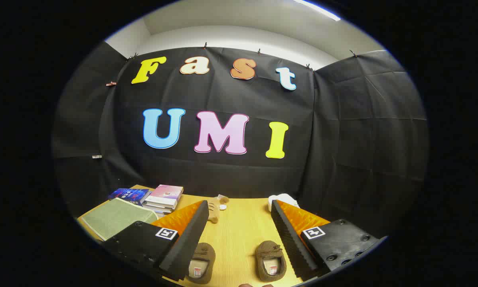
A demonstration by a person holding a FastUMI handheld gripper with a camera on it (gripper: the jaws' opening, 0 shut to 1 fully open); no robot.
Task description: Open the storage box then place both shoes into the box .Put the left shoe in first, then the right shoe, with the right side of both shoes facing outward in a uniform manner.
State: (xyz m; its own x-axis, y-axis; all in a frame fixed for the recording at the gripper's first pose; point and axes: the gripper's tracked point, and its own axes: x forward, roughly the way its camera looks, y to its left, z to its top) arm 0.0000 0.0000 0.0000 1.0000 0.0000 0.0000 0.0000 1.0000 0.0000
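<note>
1. Wooden table (243, 227), pale yellow, running from under the gripper (236, 247) to the black cloth wall (223, 175).
2. Gripper spread wide, holding nothing, both fingers clear of the shoes and raised above the tabletop.
3. Two brown slipper-like shoes lying flat on the table between the fingers, openings up, toes pointing toward the wall.
4. Left-hand shoe (201, 263) partly hidden behind the left finger (185, 239); whether touching it, cannot tell.
5. Right-hand shoe (271, 261) just beside the right finger (293, 243), well apart from the other shoe.
6. Pale insole with a small label visible inside each shoe.
7. Small tan plush toy (214, 209) beyond the left fingertip, with a small white round piece (222, 207) just beside it.
8. White object (283, 199) beyond the right fingertip, near the wall, partly hidden; kind unclear.
9. Green mat (115, 217) on the table's left part, beside the left finger.
10. Stack of books (164, 197) behind the mat, with a blue packet (129, 194) just to its left.
11. Storage box not recognisable among these things.
</note>
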